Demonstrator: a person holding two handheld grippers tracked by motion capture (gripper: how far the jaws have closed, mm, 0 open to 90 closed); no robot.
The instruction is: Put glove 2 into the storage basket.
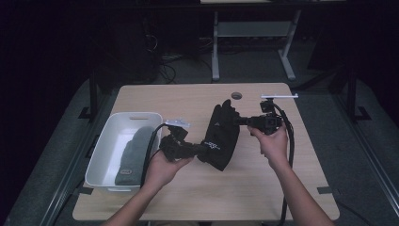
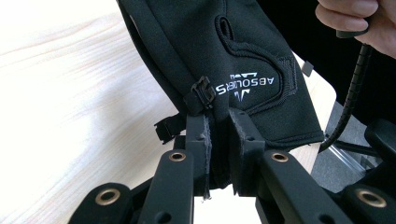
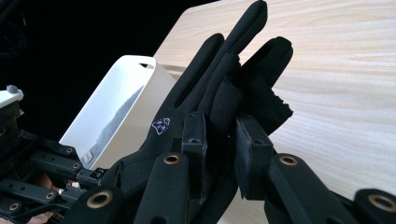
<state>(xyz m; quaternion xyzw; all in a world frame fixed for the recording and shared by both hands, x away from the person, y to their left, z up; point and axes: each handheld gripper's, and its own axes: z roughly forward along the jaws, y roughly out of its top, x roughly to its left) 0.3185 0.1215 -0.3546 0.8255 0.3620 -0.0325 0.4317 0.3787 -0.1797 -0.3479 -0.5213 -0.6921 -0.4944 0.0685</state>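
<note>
The glove (image 1: 221,134) is black, with white lettering (image 2: 246,86) just above the left fingers (image 2: 198,140) and a small pale logo (image 3: 160,125) beside the right fingers (image 3: 194,140). The bin (image 1: 107,141) is white, the cloth (image 1: 131,155) in it grey, the table (image 1: 188,101) light wood-grain.

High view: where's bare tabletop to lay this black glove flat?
Free: the table's near strip between the forearms, and the far strip between the white bin and the cable hole. Crowded: mid-table, where the left gripper and right gripper hold the black glove.

Both black grippers (image 1: 200,149) (image 1: 241,121) have brass-ringed pivots, ribbed cables, and apparently bare forearms behind.
</note>
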